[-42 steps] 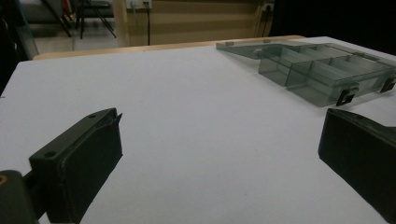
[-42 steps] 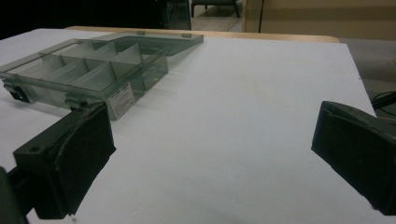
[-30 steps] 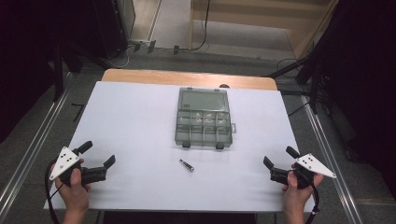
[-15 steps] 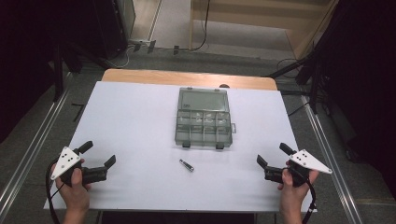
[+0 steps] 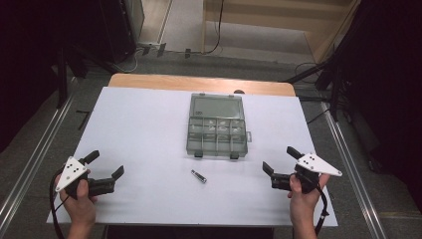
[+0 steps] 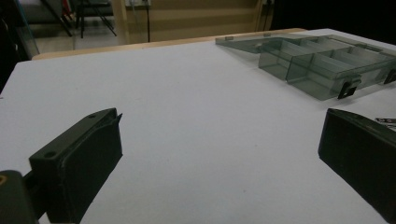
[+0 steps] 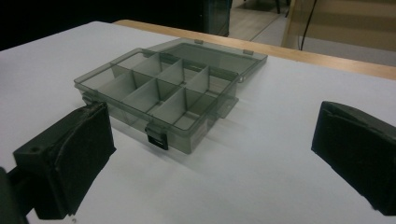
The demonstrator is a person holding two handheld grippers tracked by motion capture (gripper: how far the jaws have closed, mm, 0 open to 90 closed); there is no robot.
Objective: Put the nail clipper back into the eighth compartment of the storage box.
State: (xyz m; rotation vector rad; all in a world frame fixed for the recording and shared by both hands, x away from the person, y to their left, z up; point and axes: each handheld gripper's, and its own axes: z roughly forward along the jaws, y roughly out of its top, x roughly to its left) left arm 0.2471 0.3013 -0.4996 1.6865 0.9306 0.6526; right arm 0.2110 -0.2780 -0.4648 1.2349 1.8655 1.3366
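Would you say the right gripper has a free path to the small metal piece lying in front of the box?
Probably yes: the right gripper is open, and bare table lies between it and the piece.

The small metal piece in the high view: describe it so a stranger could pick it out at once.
Start at the white table and find the open grey box at its middle. Just in front of the box, on the person's side, lies the small metal piece, alone on the bare surface. It is a short, dark, slanted stick, far smaller than anything near it.
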